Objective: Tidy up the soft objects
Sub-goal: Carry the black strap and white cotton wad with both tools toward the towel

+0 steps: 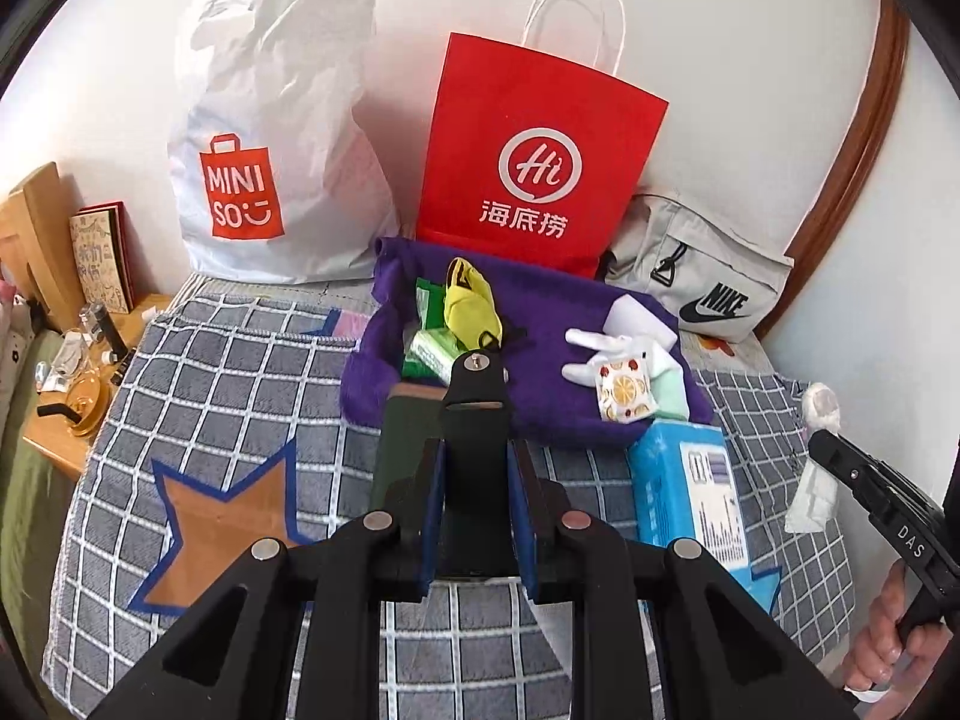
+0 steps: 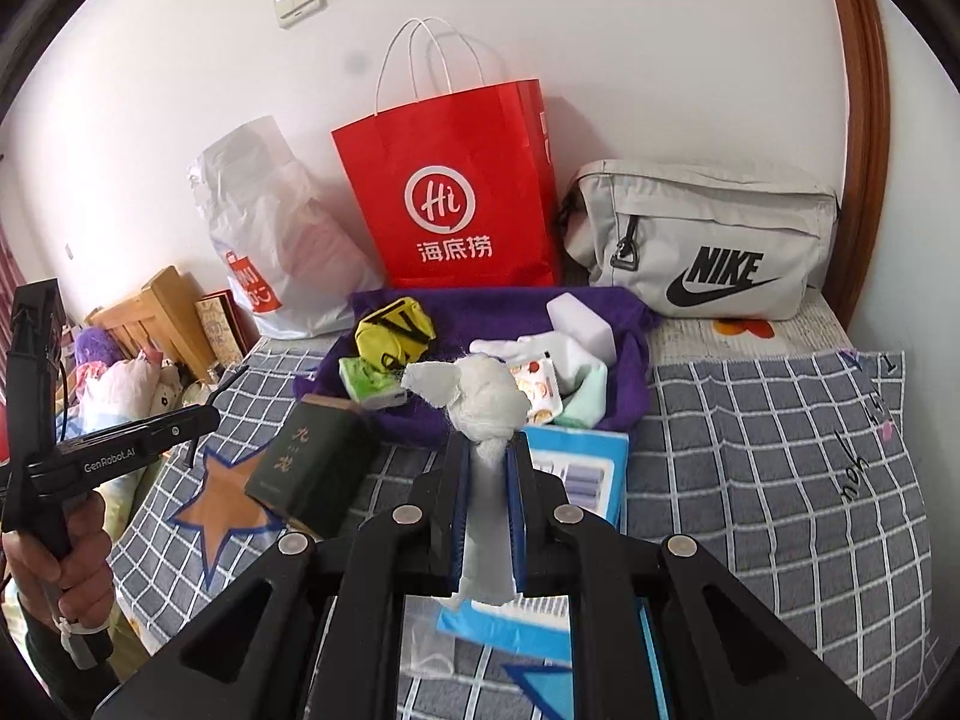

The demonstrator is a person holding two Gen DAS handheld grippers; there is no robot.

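Observation:
My left gripper (image 1: 477,450) is shut on a flat black piece (image 1: 477,384) with a screw at its top, held above the bed in front of a purple cloth (image 1: 558,312). On that cloth lie a yellow pouch (image 1: 468,306), green tissue packs (image 1: 429,348), white soft items (image 1: 606,342) and an orange-patterned packet (image 1: 624,390). My right gripper (image 2: 487,450) is shut on a knotted white cloth (image 2: 486,402), also in front of the purple cloth (image 2: 498,306). A dark green box (image 2: 312,468) lies left of it, a blue pack (image 2: 576,462) just beyond it.
Against the wall stand a red paper bag (image 2: 462,192), a white Miniso plastic bag (image 1: 270,138) and a grey Nike bag (image 2: 708,240). A grey checked blanket (image 2: 780,450) covers the bed. A cluttered wooden bedside table (image 1: 66,384) sits at the left.

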